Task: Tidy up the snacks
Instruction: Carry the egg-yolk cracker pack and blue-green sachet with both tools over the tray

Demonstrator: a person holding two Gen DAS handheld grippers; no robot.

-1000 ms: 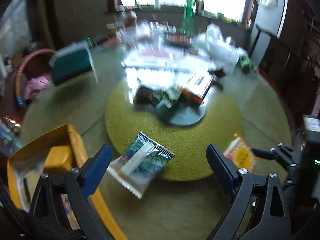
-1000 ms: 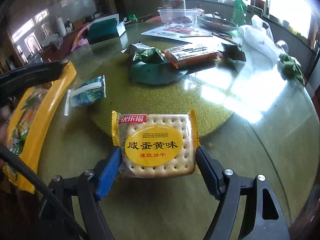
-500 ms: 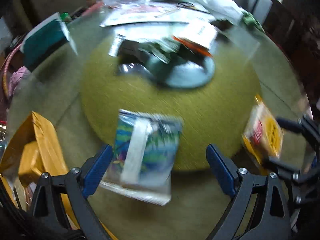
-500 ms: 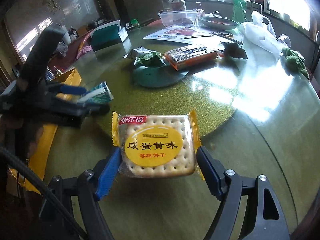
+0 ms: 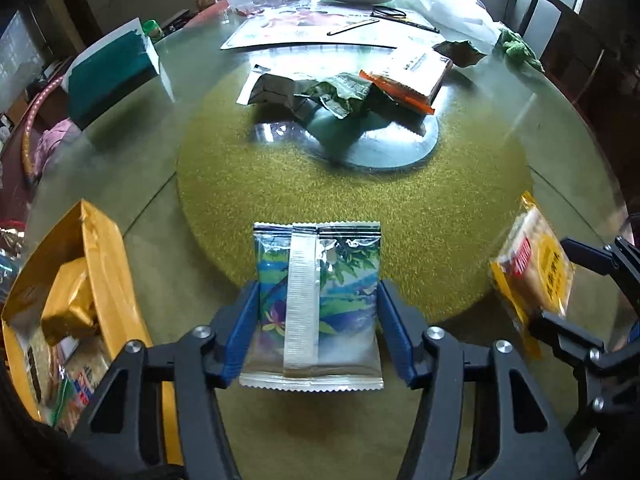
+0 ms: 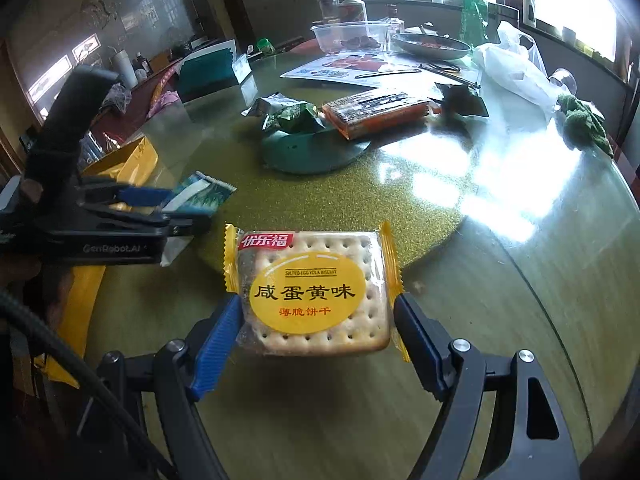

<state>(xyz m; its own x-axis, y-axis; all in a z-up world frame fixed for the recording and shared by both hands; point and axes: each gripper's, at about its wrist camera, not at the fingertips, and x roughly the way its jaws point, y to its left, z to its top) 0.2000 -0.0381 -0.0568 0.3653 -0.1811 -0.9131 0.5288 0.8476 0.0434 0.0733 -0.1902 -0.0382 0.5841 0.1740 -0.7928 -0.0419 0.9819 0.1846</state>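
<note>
Snacks in both claws: the left claw (image 5: 318,324) grips a green pouch (image 5: 318,304), the right claw (image 6: 316,328) clamps a biscuit pack (image 6: 310,292), both above the desk (image 5: 500,128); a yellow box (image 5: 108,256) sits left, more packets (image 5: 344,88) lie beyond.

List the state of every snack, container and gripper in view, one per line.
Left gripper: jaws shut on the green packet.
Green packet: sealed, gripped by its side edges.
Right gripper: jaws shut on the cracker pack.
Cracker pack: sealed, held.
Yellow box: open, snacks inside.
Orange packet: lying on the turntable.
Crumpled green wrapper: torn open.
Clear tub: lidless.
</note>
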